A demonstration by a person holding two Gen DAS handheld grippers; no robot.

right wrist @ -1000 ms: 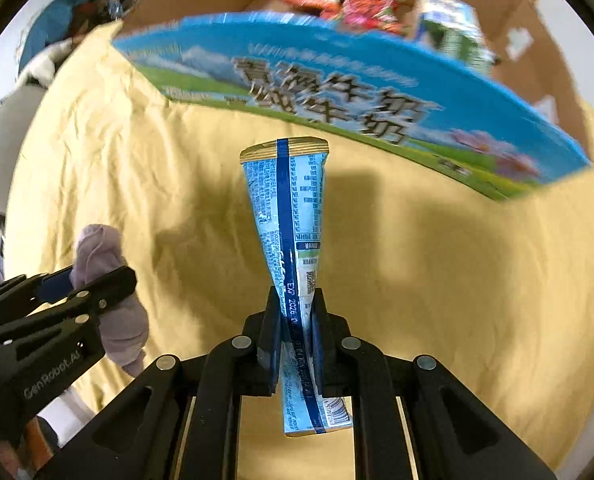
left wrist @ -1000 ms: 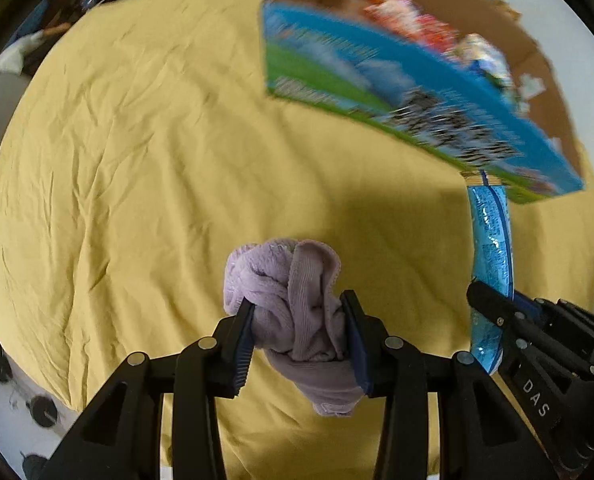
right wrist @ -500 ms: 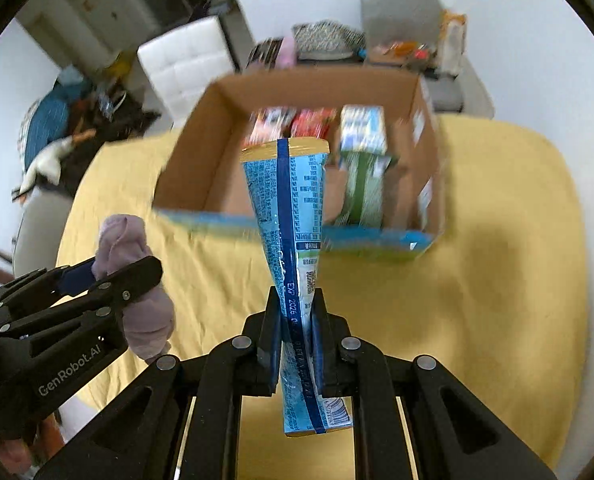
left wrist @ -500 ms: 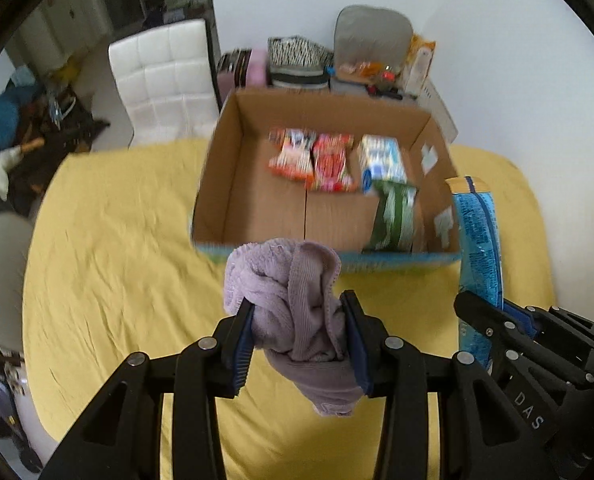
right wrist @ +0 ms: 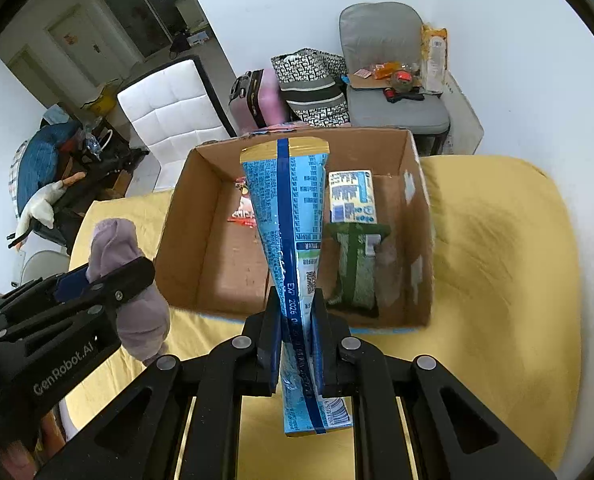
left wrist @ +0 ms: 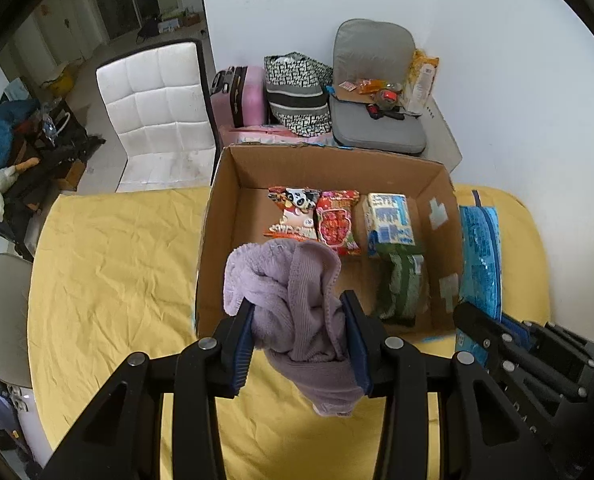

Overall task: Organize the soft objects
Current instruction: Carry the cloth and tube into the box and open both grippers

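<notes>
Over the yellow cloth (left wrist: 109, 280), left hand-held gripper (left wrist: 301, 340) pinches purple cloth (left wrist: 293, 292); right (right wrist: 295, 332) clamps blue packet (right wrist: 289, 216), hiding snacks.

the left gripper (left wrist: 301, 336) is clamped on a bunched purple cloth (left wrist: 293, 300), its blue-padded fingers (left wrist: 243, 336) pressing in from either side. the right gripper (right wrist: 295, 334) is pinched tight on a blue packet (right wrist: 289, 216) that stands upright between its fingers. the two grippers sit side by side, both pointing forward and held level.

Box (left wrist: 443, 216) on the table (left wrist: 117, 260), four packets (left wrist: 389, 220) inside, chairs (left wrist: 157, 108) behind
</notes>
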